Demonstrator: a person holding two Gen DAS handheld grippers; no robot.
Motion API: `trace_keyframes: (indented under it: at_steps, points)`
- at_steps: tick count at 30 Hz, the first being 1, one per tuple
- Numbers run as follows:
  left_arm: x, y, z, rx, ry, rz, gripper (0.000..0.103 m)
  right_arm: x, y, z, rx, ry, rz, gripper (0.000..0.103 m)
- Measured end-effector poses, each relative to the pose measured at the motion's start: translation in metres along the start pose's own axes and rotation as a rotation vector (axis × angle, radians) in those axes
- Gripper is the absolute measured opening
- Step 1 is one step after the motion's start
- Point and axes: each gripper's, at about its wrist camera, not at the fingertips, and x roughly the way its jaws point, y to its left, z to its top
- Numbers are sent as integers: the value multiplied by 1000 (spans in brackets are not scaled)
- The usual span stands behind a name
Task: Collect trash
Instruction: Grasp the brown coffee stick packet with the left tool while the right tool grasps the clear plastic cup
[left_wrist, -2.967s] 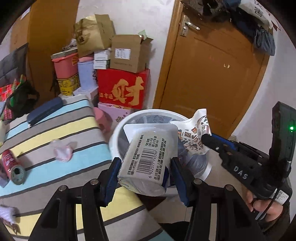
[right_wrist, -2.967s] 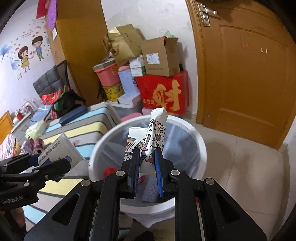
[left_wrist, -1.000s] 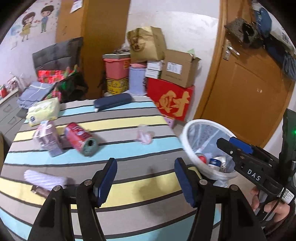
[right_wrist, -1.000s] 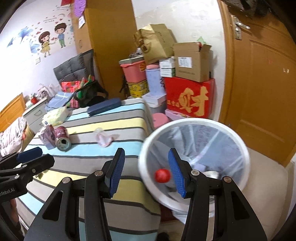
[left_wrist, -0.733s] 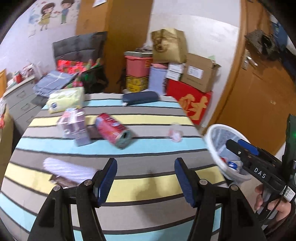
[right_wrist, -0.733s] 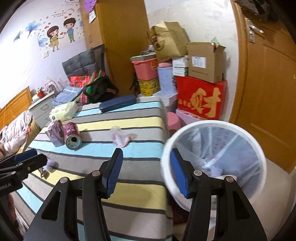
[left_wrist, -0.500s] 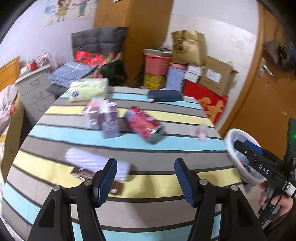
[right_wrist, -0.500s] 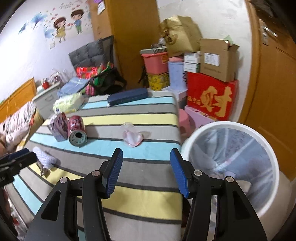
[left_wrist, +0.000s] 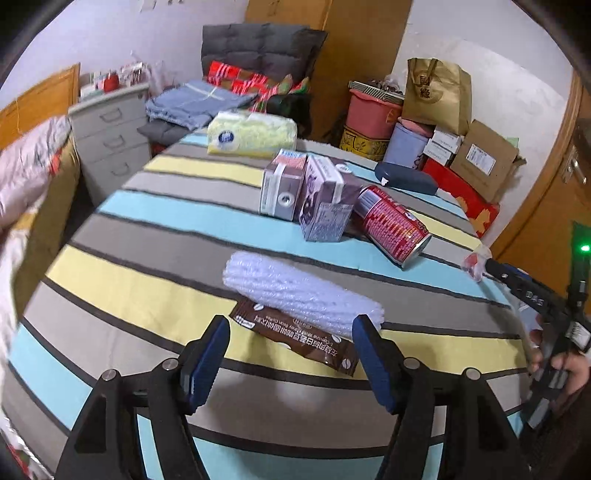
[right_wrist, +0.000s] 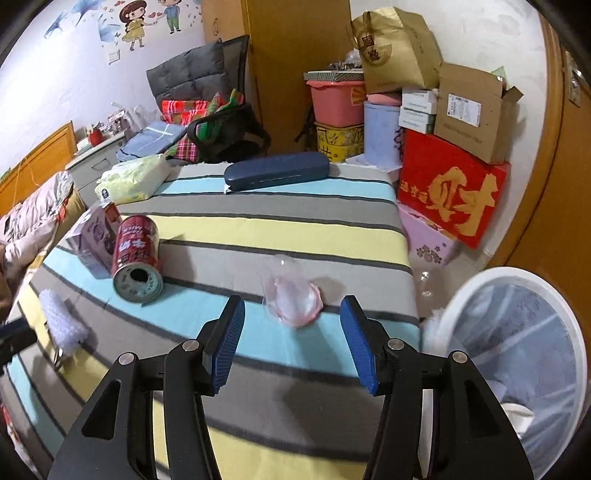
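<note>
Left gripper (left_wrist: 291, 354) — jaws spread wide, empty; three seconds ago it gripped a white barcode-labelled packet over the bin, and half a second ago it sat farther back from the trash. Now its blue pads flank the near end of a brown coffee sachet (left_wrist: 295, 334) lying flat on the striped tablecloth-covered counter (left_wrist: 147, 280), partly under a white bubble-wrap roll (left_wrist: 301, 293). Roll's long axis runs from upper left to lower right in the left view; sachet lies about parallel.

Beyond: purple drink carton (left_wrist: 325, 201) and a second grey-purple carton (left_wrist: 282, 182), then a red tin can (left_wrist: 391, 225) on its side, open end pointing lower right, toward the right gripper.

Right gripper (right_wrist: 291, 347) — also wide and empty, the printed wrapper it held earlier gone. It is level, angled down at the counter, bracketing a crumpled clear-pink plastic wrapper (right_wrist: 291, 295) near the counter's edge. White round trash bin with plastic liner (right_wrist: 517, 332) stands just right of that gripper, off the counter.
</note>
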Motion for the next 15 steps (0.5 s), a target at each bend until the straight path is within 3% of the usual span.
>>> trace_keyframes:
  at_steps: [4, 8, 15]
  points:
    - [11, 8, 2, -27, 19, 32, 69, 12, -1, 7, -14, 17, -24, 56]
    - [24, 18, 6, -78, 51, -3, 69, 21, -2, 10, -20, 45, -18, 56]
    - [38, 13, 16, -61, 66, 27, 69, 32, -3, 15, 15, 88, 28, 56]
